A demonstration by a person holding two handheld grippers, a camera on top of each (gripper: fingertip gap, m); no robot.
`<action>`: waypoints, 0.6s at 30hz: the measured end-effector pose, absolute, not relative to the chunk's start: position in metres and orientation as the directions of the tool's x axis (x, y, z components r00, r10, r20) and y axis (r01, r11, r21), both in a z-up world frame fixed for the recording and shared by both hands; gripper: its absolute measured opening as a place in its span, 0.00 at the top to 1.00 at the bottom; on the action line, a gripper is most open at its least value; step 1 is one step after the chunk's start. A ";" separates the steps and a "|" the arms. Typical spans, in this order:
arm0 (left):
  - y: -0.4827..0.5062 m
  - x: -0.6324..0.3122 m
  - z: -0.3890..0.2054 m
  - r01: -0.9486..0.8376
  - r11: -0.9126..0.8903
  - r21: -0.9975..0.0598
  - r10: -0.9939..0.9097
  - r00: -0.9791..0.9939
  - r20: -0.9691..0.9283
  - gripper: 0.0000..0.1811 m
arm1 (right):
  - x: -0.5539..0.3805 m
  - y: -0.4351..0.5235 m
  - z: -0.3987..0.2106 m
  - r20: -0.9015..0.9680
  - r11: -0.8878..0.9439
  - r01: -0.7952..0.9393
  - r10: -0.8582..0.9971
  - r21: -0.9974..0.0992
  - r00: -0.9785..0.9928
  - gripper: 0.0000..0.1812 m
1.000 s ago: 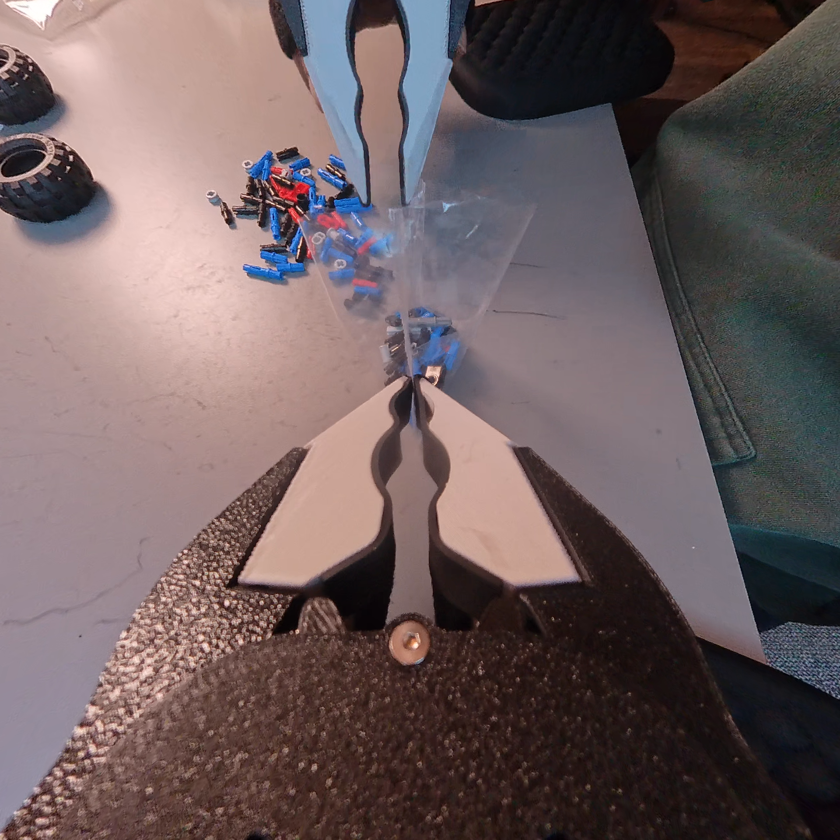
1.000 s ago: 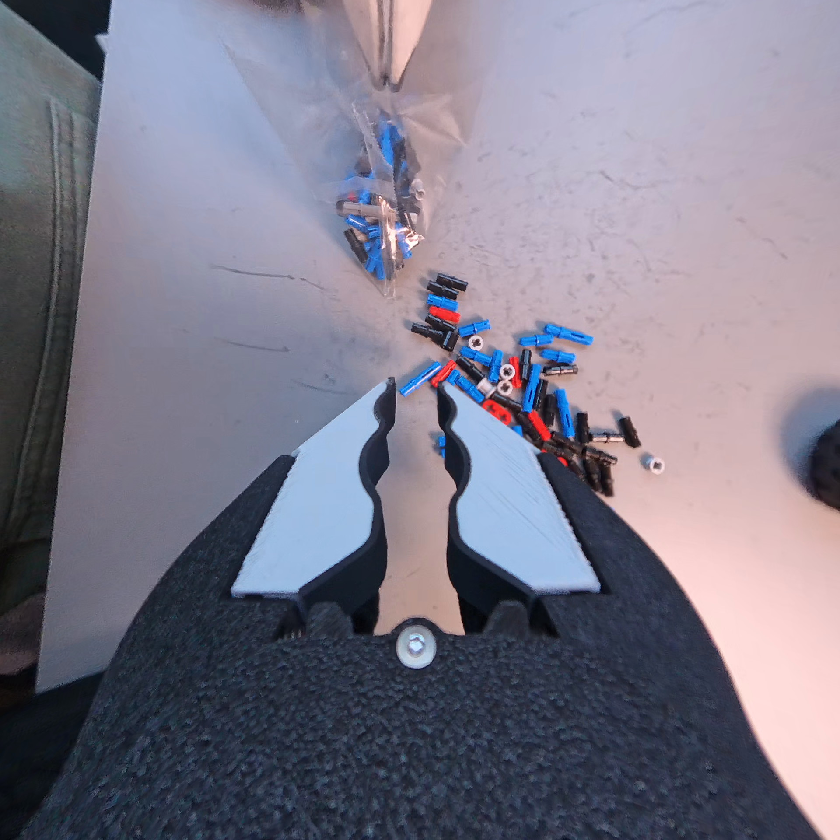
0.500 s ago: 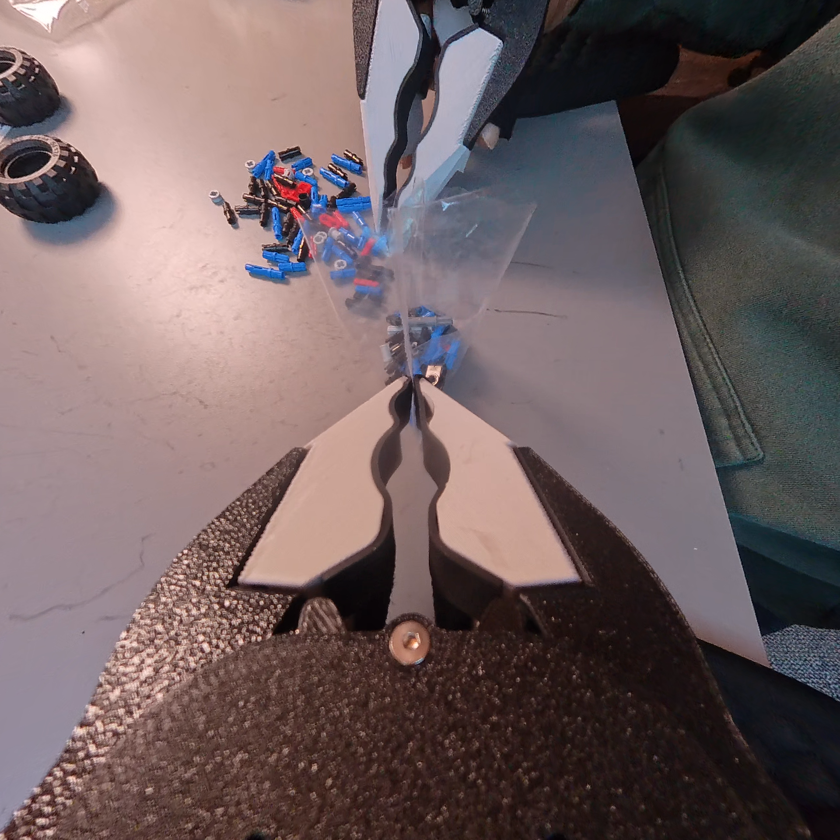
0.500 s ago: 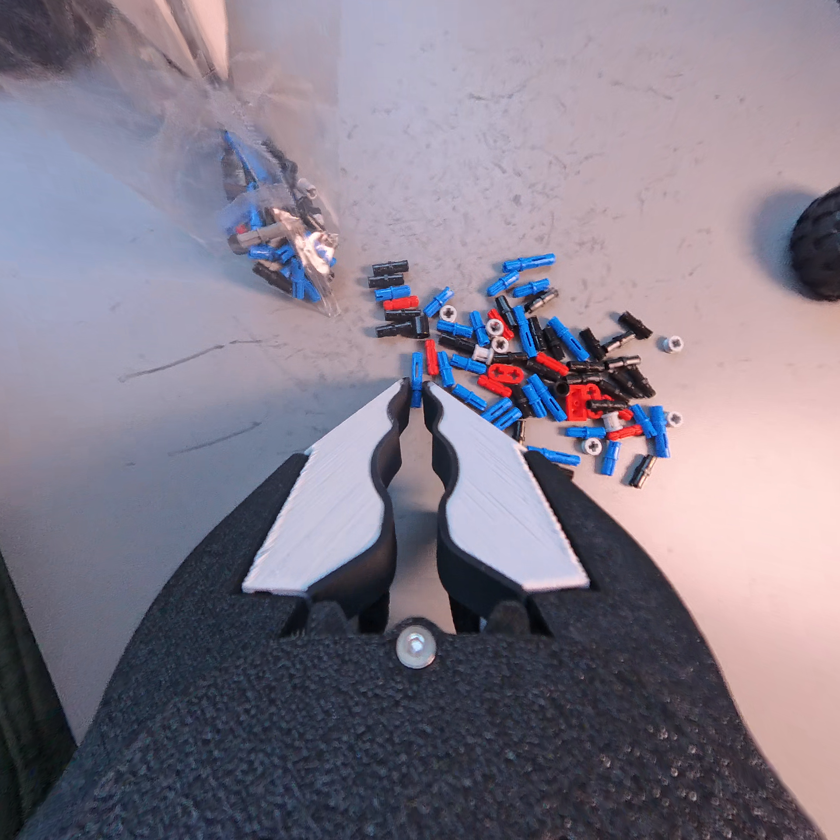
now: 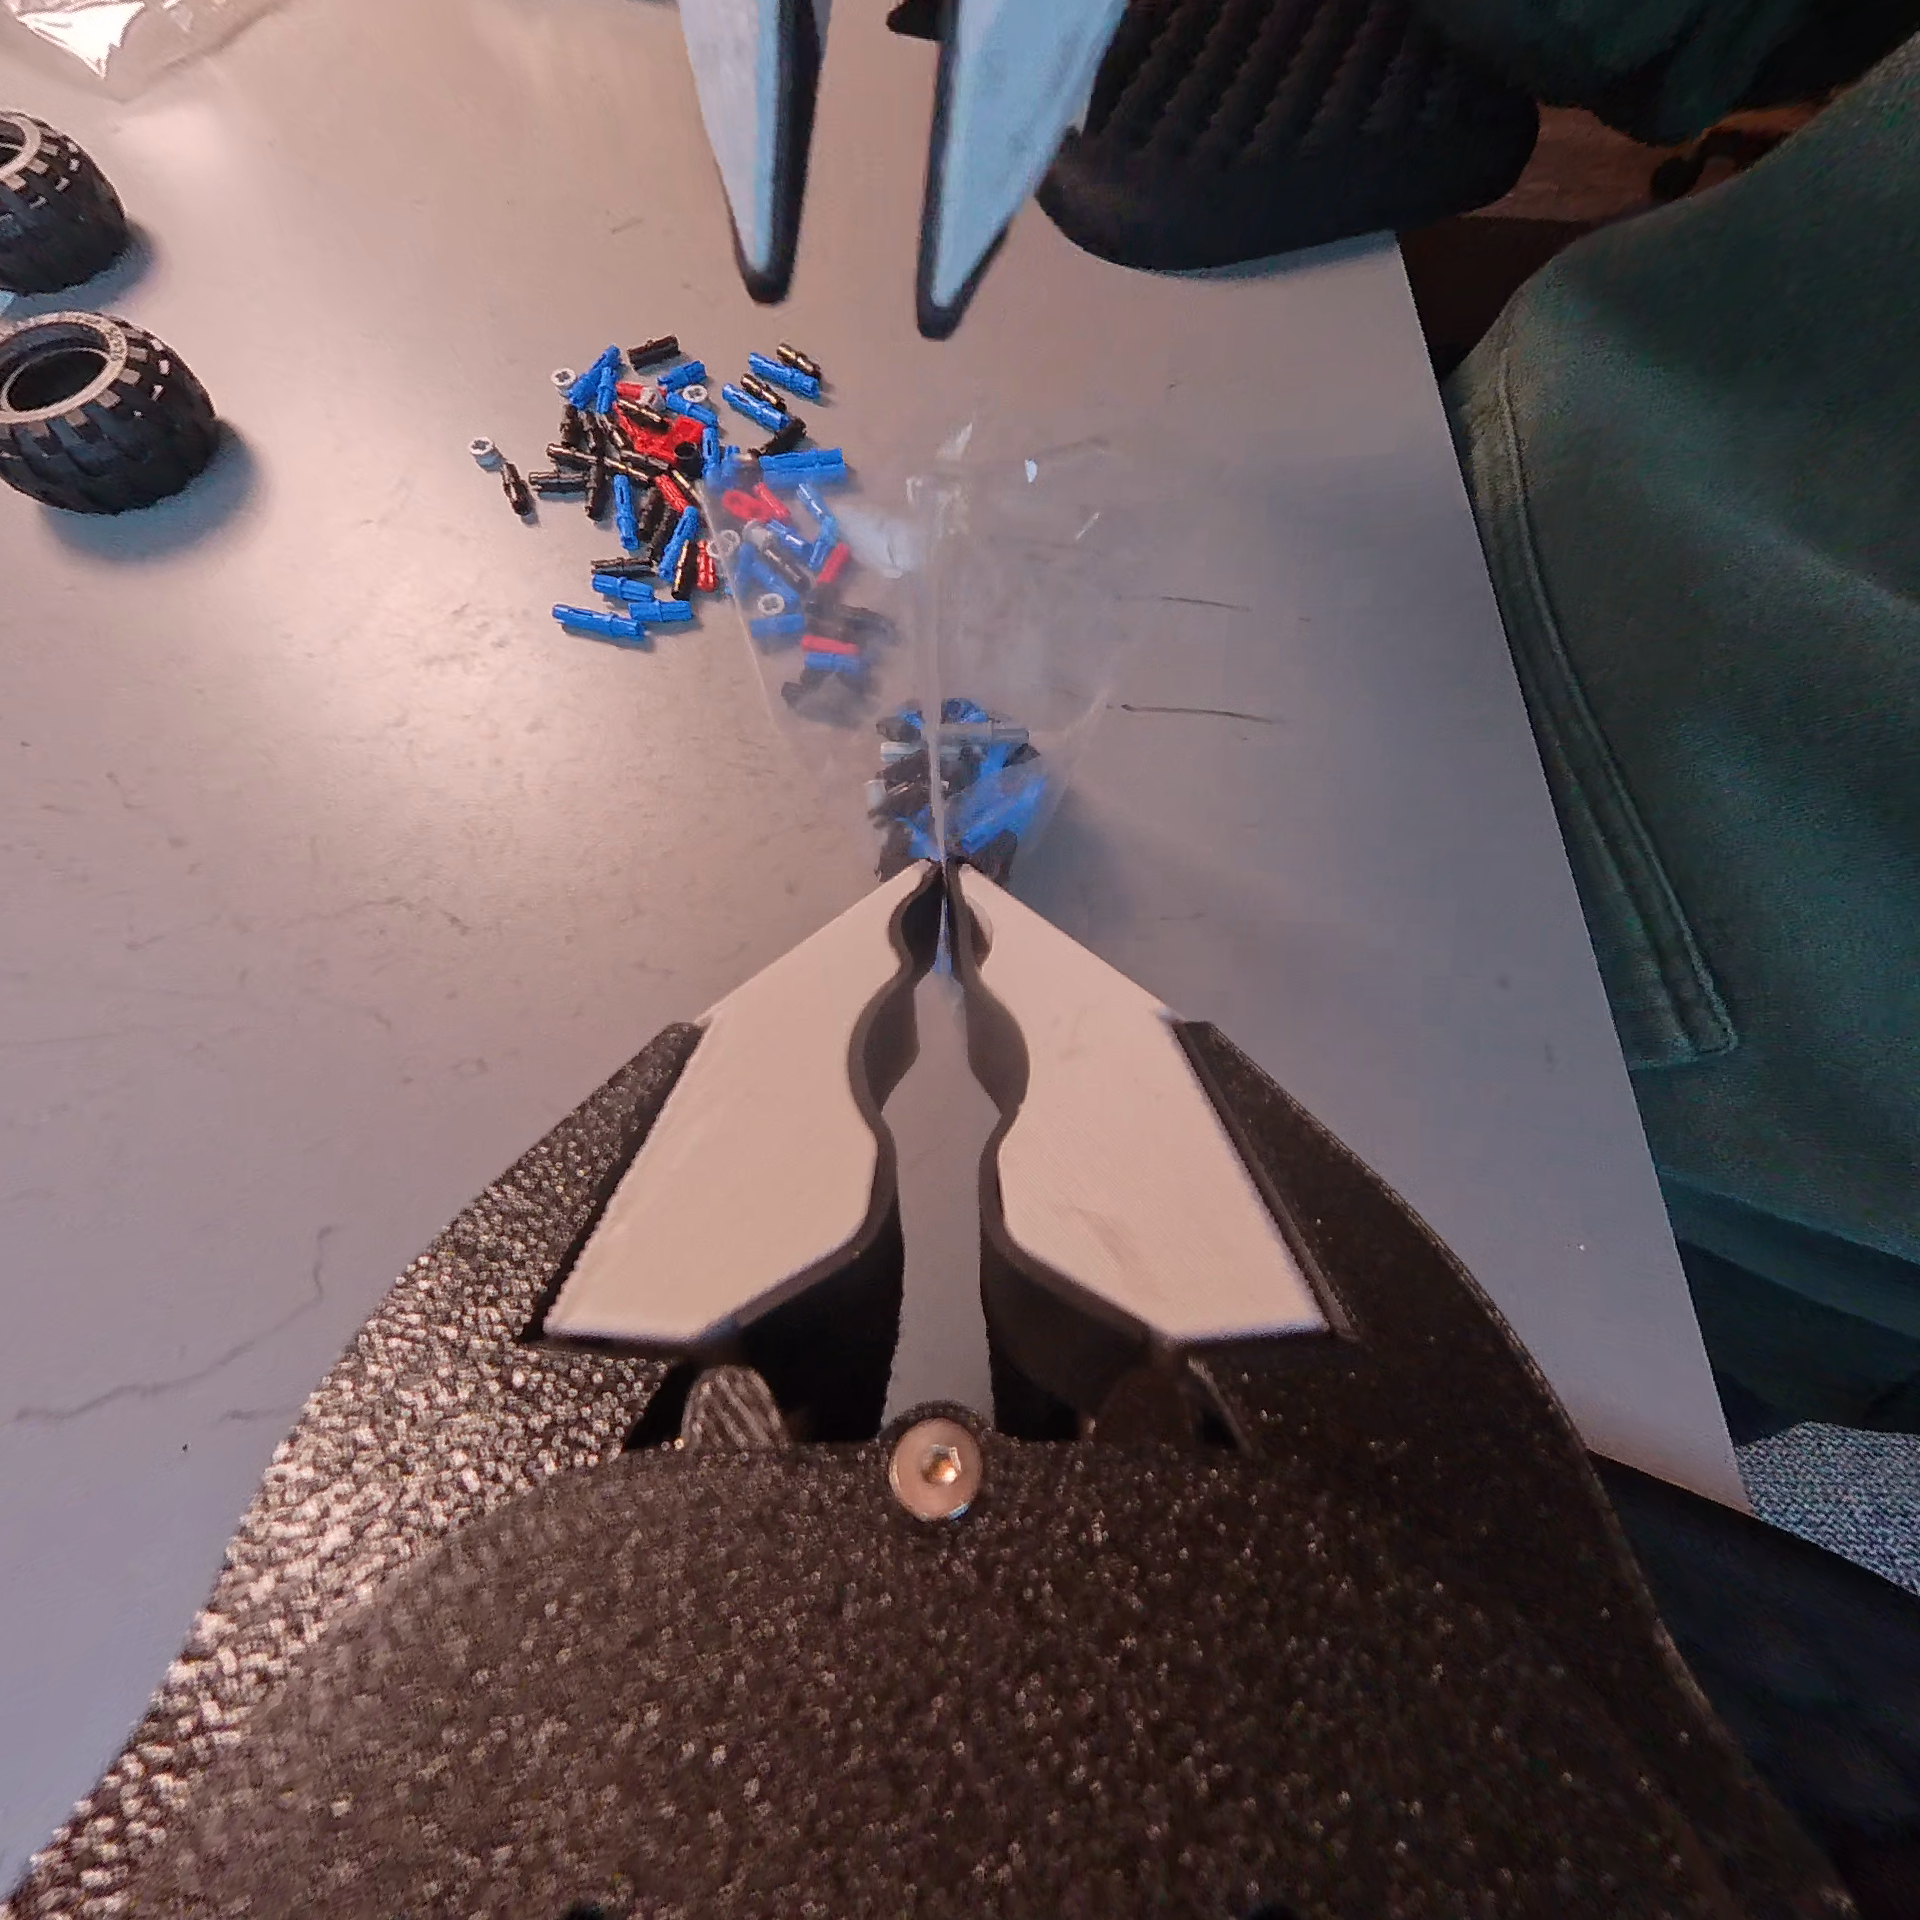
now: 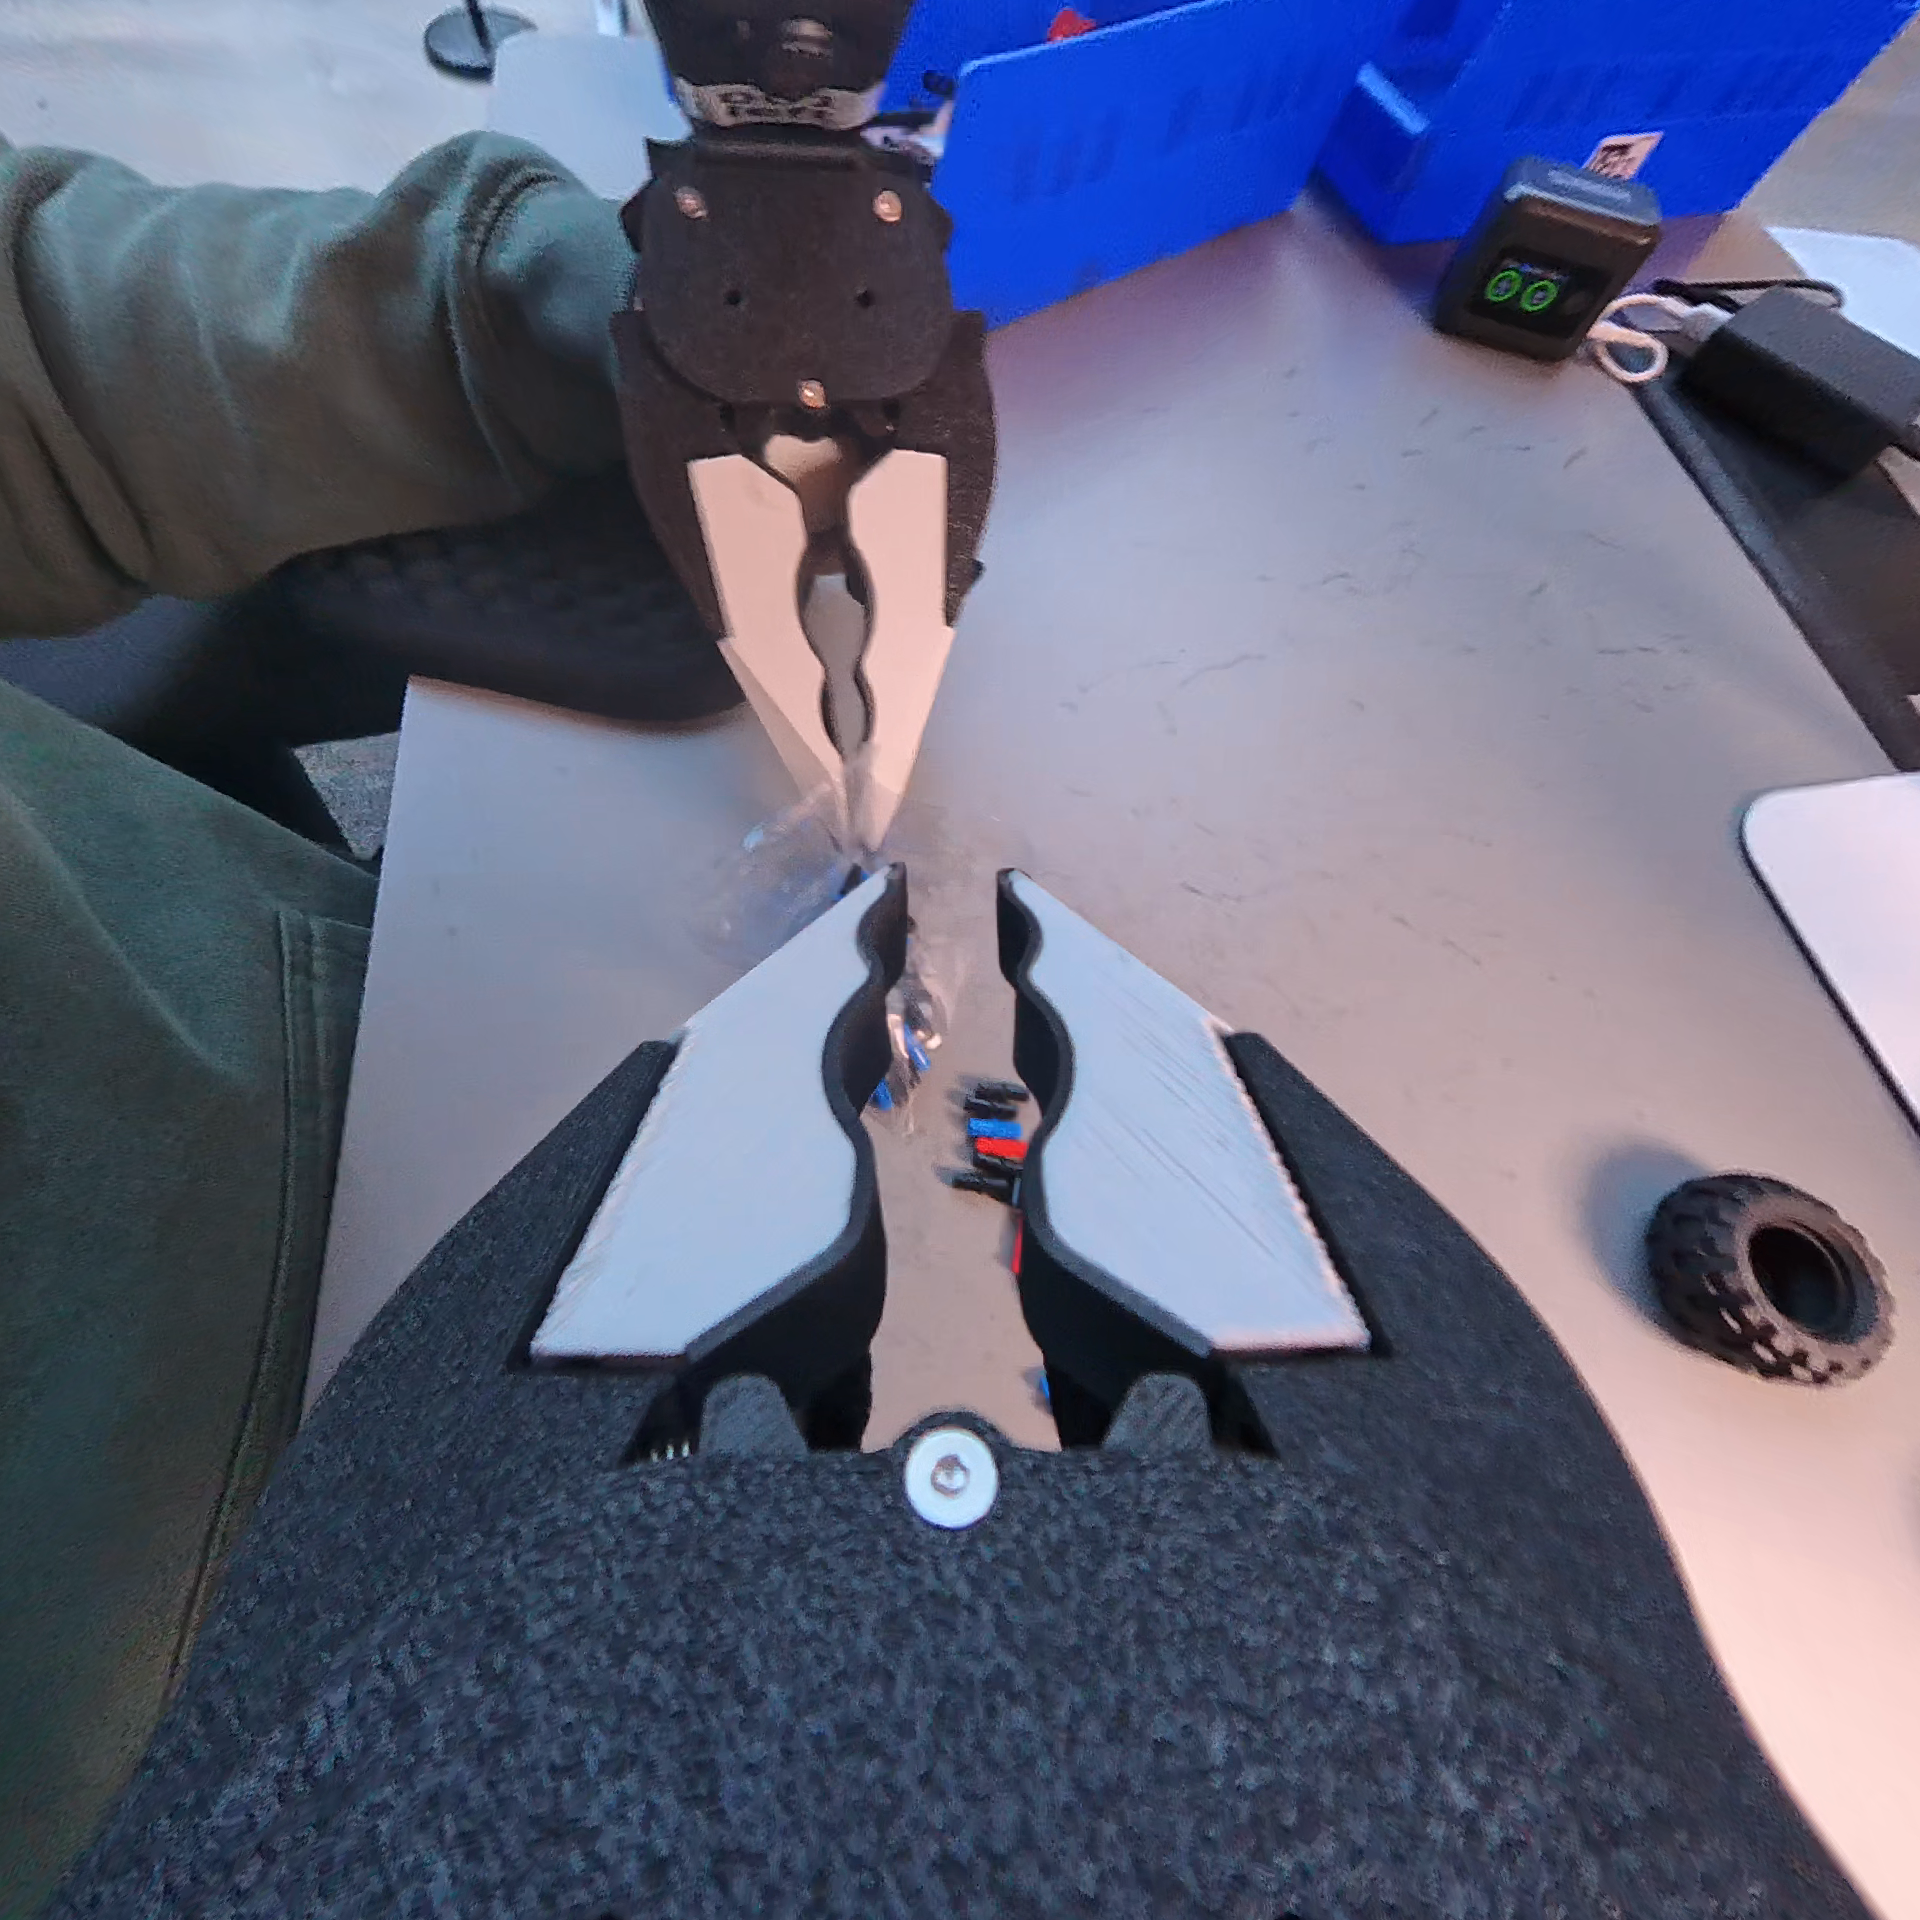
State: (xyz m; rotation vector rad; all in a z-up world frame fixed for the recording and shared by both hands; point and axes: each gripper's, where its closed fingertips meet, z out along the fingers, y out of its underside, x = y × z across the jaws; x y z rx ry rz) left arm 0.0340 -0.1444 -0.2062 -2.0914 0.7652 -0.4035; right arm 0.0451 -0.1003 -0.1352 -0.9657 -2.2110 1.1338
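Note:
My left gripper (image 5: 943,878) is shut on the bottom corner of a clear plastic bag (image 5: 961,774) and holds it tilted over the grey table (image 5: 312,935). Several small blue, black and grey pins sit in the bag near my fingertips. A pile of loose blue, black and red pins (image 5: 675,488) lies on the table past the bag's open end. My right gripper (image 5: 850,296) is open and empty above the far side of the pile. In the right wrist view my right gripper (image 6: 951,878) faces the left gripper (image 6: 860,821), with the bag (image 6: 909,1023) and loose pins (image 6: 987,1132) below it.
Two black toy tyres (image 5: 99,416) (image 5: 42,218) stand at the left; one tyre (image 6: 1766,1288) shows on the right. Blue bins (image 6: 1143,135), a black device (image 6: 1538,270) and a charger (image 6: 1808,374) stand at the back. A person's green sleeve (image 6: 260,364) and the table edge (image 5: 1507,831) are close. The tips of one gripper are about 9 centimeters away from the tips of the other.
My right gripper has lifted away from the bag's mouth and the pins, tilted level and opened wider. My left gripper has kept its hold on the bag and stayed put.

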 end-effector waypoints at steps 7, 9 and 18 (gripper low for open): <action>-0.145 0.035 -0.207 -0.377 -0.453 -0.808 -0.653 0.758 0.013 1.00 | 0.074 -0.058 -0.226 0.133 0.631 0.446 0.658 -0.634 -0.741 0.89; -0.145 0.034 -0.207 -0.377 -0.453 -0.808 -0.649 0.761 0.009 1.00 | 0.073 -0.062 -0.235 0.138 0.662 0.420 0.619 -0.620 -0.773 0.89; -0.144 0.032 -0.207 -0.359 -0.460 -0.812 -0.639 0.769 0.021 1.00 | 0.064 -0.059 -0.238 0.072 0.780 0.342 0.441 -0.524 -0.895 0.88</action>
